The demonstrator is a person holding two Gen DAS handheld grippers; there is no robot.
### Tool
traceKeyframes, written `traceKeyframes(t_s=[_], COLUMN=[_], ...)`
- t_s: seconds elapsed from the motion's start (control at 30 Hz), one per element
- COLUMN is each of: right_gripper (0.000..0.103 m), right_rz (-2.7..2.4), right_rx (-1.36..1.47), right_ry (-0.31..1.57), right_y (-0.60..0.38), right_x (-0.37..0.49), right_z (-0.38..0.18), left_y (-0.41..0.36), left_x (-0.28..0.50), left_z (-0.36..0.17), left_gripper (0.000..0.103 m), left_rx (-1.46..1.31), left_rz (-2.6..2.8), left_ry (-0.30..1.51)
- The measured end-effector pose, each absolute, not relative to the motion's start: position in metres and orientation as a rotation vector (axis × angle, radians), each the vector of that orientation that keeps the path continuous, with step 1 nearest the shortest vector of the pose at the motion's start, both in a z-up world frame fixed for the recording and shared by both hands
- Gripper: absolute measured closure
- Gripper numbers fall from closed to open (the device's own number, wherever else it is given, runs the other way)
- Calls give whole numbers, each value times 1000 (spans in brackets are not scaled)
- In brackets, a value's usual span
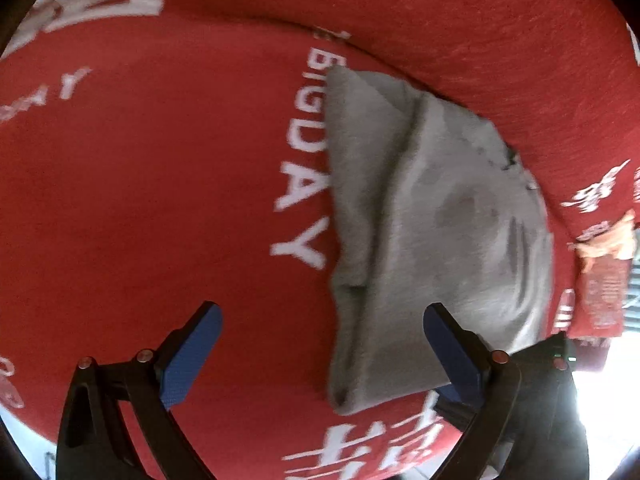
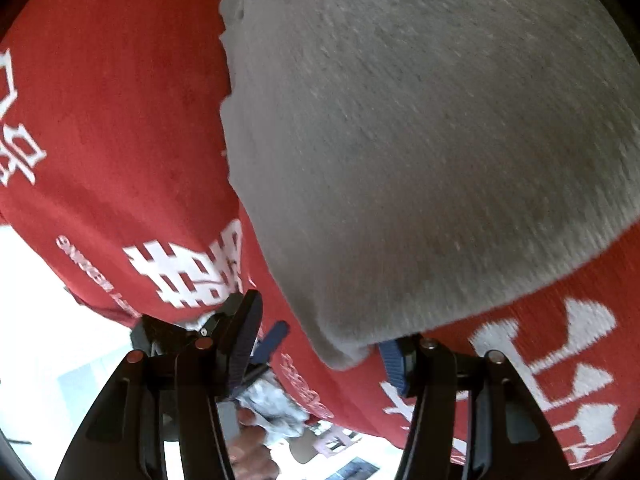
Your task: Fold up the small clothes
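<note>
A small grey garment [image 1: 432, 220] lies folded on a red cloth with white lettering [image 1: 160, 184]. My left gripper [image 1: 324, 324] is open just above the cloth, its right finger over the garment's near edge and its left finger over bare red cloth. In the right wrist view the grey garment [image 2: 420, 140] fills most of the frame, very close. My right gripper [image 2: 324, 344] is open with the garment's near corner hanging between its blue-padded fingers [image 2: 394, 366]. It grips nothing.
The red cloth [image 2: 112, 120] drapes over the table edge. A red tag with orange ribbon [image 1: 604, 284] lies at the right. The other gripper and a hand [image 2: 248, 432] show below the table edge, over a bright floor.
</note>
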State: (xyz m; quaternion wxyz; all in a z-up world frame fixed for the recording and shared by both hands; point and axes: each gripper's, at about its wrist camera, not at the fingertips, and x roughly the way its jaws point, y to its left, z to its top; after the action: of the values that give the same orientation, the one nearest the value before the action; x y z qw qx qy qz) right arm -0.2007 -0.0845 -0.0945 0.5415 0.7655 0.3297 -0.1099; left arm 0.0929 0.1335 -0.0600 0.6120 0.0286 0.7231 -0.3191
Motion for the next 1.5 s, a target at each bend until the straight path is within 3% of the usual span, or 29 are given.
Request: traceKeyframes(t_s=[0.03, 0.07, 0.4, 0.57, 0.7, 0.87, 0.93, 1.2, 1.27, 1.3, 1.5], right_gripper=[80, 93, 94, 94, 94, 83, 55, 54, 75, 102, 103], right_rz=[-265, -268, -109, -115, -114, -117, -154, -172, -190, -174, -10], right_rx=[1824, 1824, 1746, 1711, 1651, 1613, 1653, 1863, 1882, 1889, 1797], right_ry=[789, 797, 690, 784, 968, 1092, 1084, 876, 820, 780, 661], right_y=[-86, -89, -113, -108, -97, -97, -101, -92, -89, -89, -107], right_x=[-199, -199, -189, -182, -186, -202, -211, -190, -180, -176, -143], right_z=[-94, -94, -40, -46, -51, -51, -60, -101, -101, -99, -53], left_y=[133, 128, 79, 42, 38, 58, 69, 71, 67, 64, 46], left_x=[94, 96, 111, 108, 106, 110, 116, 136, 135, 134, 123], left_z=[-61, -65, -82, -83, -82, -55, -52, -90, -88, -89, -94], left_gripper=[2, 2, 2, 2, 6, 6, 6, 3, 2, 2, 2], left_rx=[42, 10, -188, -132, -28, 67, 86, -24, -20, -15, -84], left_rz=[-750, -769, -924, -906, -859, -845, -840, -836, -861, -869, -944], left_ry=[1685, 1707, 1814, 1777, 1761, 1655, 1646, 1772, 1761, 1766, 1837])
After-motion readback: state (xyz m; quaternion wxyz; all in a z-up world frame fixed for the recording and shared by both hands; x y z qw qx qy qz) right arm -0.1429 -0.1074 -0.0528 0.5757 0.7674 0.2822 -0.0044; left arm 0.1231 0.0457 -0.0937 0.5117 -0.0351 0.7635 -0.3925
